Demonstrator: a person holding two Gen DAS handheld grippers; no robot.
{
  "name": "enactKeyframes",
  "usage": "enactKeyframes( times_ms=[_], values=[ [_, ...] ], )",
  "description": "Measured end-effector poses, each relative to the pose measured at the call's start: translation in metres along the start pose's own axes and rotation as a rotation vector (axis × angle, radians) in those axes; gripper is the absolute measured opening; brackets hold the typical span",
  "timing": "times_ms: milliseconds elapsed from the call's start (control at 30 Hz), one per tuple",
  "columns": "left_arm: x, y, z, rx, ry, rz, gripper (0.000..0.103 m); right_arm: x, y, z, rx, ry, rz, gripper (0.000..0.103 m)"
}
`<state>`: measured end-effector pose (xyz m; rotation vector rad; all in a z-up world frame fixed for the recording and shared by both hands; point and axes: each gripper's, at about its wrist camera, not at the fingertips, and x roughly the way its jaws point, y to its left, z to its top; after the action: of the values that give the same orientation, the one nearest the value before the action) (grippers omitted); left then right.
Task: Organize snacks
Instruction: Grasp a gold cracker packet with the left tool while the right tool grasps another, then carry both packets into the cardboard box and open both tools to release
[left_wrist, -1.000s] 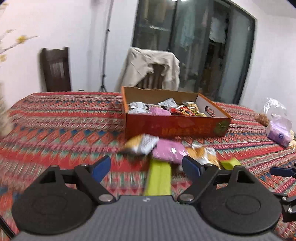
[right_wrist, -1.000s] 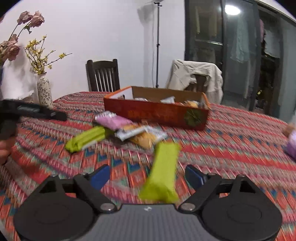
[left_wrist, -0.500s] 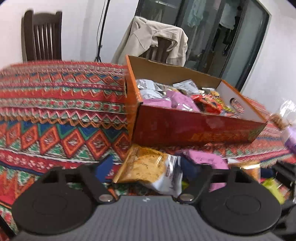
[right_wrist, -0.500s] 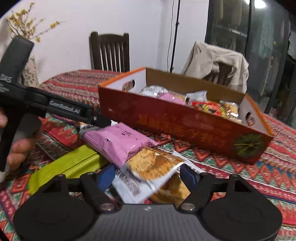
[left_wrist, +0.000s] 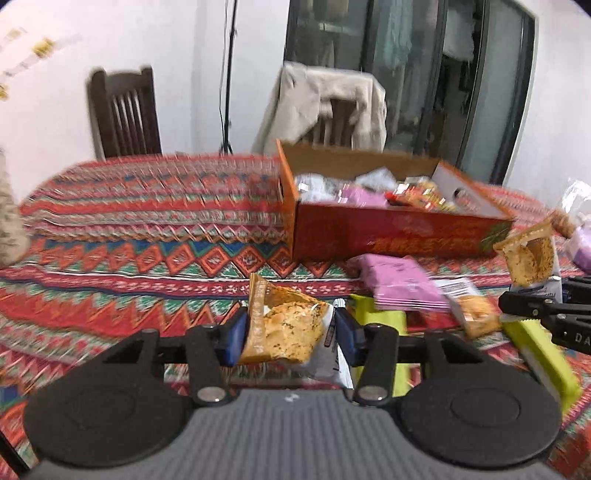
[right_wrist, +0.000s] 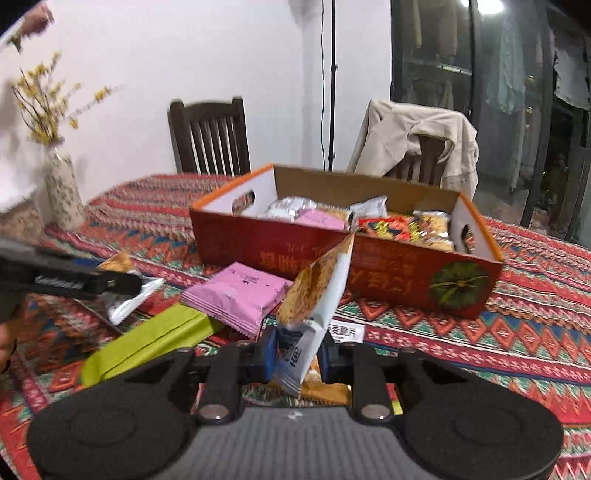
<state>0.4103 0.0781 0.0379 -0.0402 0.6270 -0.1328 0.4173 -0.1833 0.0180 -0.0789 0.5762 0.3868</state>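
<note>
Crowded table here: the red snack box (right_wrist: 347, 266) sits at twelve o'clock in the right wrist view, open-topped and already packed with packets. In front of it, on the patterned tablecloth (right_wrist: 535, 332), a pink packet (right_wrist: 236, 295) lies at ten o'clock, overlapping a green bar (right_wrist: 147, 343) that runs off toward eight. A flower vase (right_wrist: 62, 188) stands far out at nine, two chairs behind the table, one draped with a beige jacket (right_wrist: 417, 136).

Right gripper (right_wrist: 295, 354) is clamped tight on a cracker packet (right_wrist: 314, 295), which sticks up at twelve o'clock from the pads, its top corner crossing the box's front wall.

In the left wrist view, the left gripper (left_wrist: 291, 336) has a second cracker packet (left_wrist: 284, 328) between its blue pads, jaws closing, both pads against the wrapper. The box (left_wrist: 388, 236) is at one o'clock from it, pink packet (left_wrist: 399, 280) and another green bar (left_wrist: 376, 321) lying between. The right gripper's packet (left_wrist: 528, 258) hangs at three o'clock.
</note>
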Motion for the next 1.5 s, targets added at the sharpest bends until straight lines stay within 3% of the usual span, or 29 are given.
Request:
enactKeyframes(
  times_ms=[133, 333, 500, 667, 1000, 1100, 1233, 1367, 1500],
  values=[
    [-0.051, -0.018, -0.021, -0.023, -0.063, -0.031, 0.050, -0.043, -0.002, -0.013, 0.007, -0.041, 0.032, 0.022],
    [-0.094, -0.060, -0.060, -0.075, -0.071, -0.061, 0.051, -0.109, 0.001, -0.051, 0.016, -0.056, 0.075, 0.022],
    [-0.102, -0.094, -0.088, -0.076, -0.005, -0.098, 0.051, -0.151, 0.004, -0.094, 0.017, -0.039, 0.075, 0.022],
    [-0.107, -0.118, -0.091, -0.032, 0.001, -0.094, 0.051, -0.176, -0.008, -0.133, 0.067, -0.007, 0.056, 0.022],
    [-0.112, -0.139, -0.087, 0.010, -0.009, -0.097, 0.051, -0.187, -0.029, -0.144, 0.122, -0.046, 0.052, 0.022],
    [-0.104, -0.141, -0.073, 0.022, -0.024, -0.108, 0.051, -0.182, -0.034, -0.139, 0.126, -0.046, 0.060, 0.022],
    [-0.083, -0.136, -0.031, 0.029, -0.083, -0.133, 0.051, -0.171, -0.045, -0.117, 0.108, -0.061, 0.070, 0.022],
    [-0.040, -0.134, 0.029, 0.032, -0.109, -0.140, 0.051, -0.152, -0.067, -0.069, 0.066, -0.112, 0.084, 0.022],
    [0.009, -0.136, 0.082, 0.069, -0.130, -0.111, 0.052, -0.107, -0.094, -0.007, 0.048, -0.126, 0.099, 0.022]
  ],
)
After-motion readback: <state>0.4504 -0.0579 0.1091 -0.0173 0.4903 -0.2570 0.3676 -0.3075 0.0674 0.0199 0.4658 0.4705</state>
